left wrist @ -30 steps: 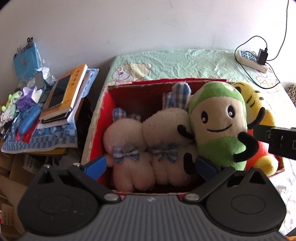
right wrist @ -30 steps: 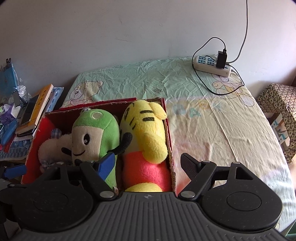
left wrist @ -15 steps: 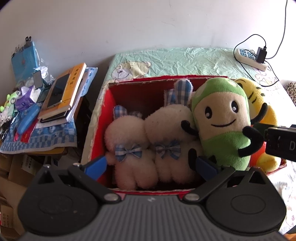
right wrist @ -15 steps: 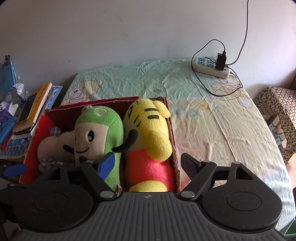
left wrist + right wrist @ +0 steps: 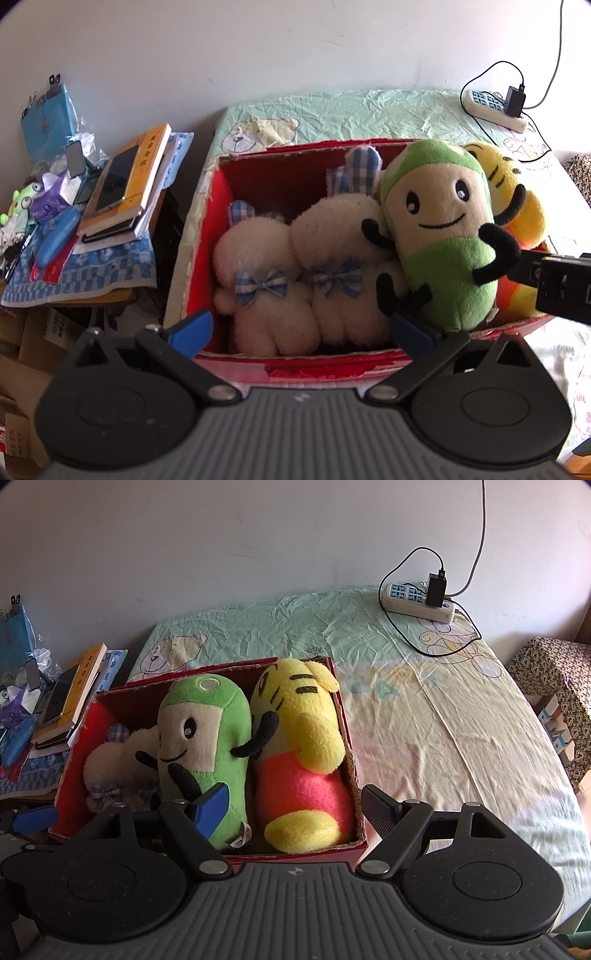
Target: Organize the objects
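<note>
My left tongs hung spread wide over the near wall of the red box, holding nothing; one blue-padded finger sat outside the box's left corner and the other finger just before the foot of the green plush. My right tongs were likewise released and empty, their blue finger in front of the green plush's lower body and their black finger out past the box's right wall, over the bedsheet.

The box stood on the bed at its left edge, packed full. Two cream bunnies with blue checked bows lay side by side in its left half, their checked ears against the back wall. The green plush leaned on the right-hand bunny, and the yellow tiger plush in its pink trousers filled the right end, pressed against the green one (its black arm lay across the tiger's side).

Left of the bed, a cluttered side table carried a blue checked cloth, a stack of books with a phone on top, a blue case and small oddments. At the far corner of the bed a power strip with a black charger lay near the wall, its cable looping over the sheet. A patterned box stood beside the bed on the right.
</note>
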Tool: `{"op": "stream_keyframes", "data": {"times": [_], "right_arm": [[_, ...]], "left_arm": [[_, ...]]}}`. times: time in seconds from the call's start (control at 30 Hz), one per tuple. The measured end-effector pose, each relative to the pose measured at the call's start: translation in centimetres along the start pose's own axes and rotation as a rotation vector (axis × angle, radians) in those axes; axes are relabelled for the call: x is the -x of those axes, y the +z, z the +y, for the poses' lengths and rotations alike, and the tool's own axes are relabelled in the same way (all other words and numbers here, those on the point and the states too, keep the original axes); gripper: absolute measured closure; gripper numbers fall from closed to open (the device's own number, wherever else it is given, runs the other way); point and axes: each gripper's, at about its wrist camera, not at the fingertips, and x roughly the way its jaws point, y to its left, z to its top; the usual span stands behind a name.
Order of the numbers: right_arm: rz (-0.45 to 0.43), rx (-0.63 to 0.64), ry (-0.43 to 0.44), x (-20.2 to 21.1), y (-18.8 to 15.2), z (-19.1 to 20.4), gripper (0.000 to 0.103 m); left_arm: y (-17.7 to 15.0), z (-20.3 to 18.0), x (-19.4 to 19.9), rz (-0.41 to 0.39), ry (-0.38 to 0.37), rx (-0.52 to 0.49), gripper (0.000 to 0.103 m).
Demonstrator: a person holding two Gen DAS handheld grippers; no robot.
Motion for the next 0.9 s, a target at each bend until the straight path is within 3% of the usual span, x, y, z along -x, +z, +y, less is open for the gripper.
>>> {"op": "stream_keyframes", "data": {"times": [0.9], "right_arm": [[-0.029,0.007,0.018,1.1,-1.1,1.0,0.022]], "left_arm": [[-0.8,1.0,1.0,-0.036,0.000,-0.009,0.001]]}}
